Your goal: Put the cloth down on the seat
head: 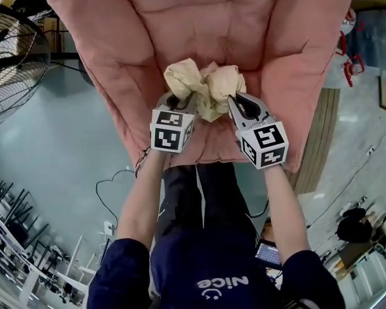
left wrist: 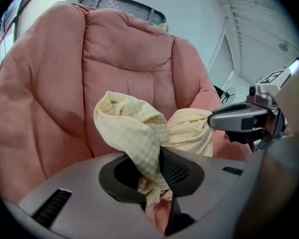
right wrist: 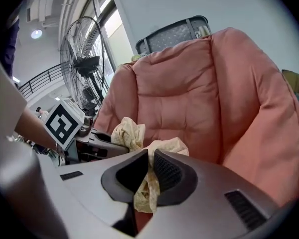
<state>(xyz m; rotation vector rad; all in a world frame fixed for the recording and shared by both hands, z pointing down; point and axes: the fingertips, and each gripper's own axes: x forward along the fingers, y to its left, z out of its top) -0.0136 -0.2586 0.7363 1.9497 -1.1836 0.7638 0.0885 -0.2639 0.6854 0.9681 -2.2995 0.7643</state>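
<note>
- Head view: the cloth point(head: 204, 89) is a crumpled yellow bundle just toward 12 o'clock from the picture's middle, over the front of the seat point(head: 209, 145). The left gripper point(head: 177, 102) bites it from 8 o'clock and the right gripper point(head: 239, 108) from 4 o'clock. I judge that 2 grips, 1 on each side, keep the bundle level and centred for lowering. The pink chair point(head: 199, 24) fills the 12 o'clock half, and a fan point(head: 13, 63) stands well apart at 10 o'clock.
- Left gripper view: the jaws are clamped on a twisted tail of the cloth point(left wrist: 134, 128), which balloons out toward 12 o'clock against the chair's back. The right gripper point(left wrist: 239, 121) comes in at 3 o'clock, touching the far lobe. The thick fold between the pads explains why these jaws do not quite meet.
- Right gripper view: the jaws are pinched nearly together on a thin strip of cloth point(right wrist: 148, 176), with a loose end hanging toward 6 o'clock. The left gripper point(right wrist: 97, 136) is at 9 o'clock and the fan point(right wrist: 82, 63) at 10 o'clock.
- The cloth looks held clear of the cushion, so it is not yet set down. No view shows for certain whether they touch.
</note>
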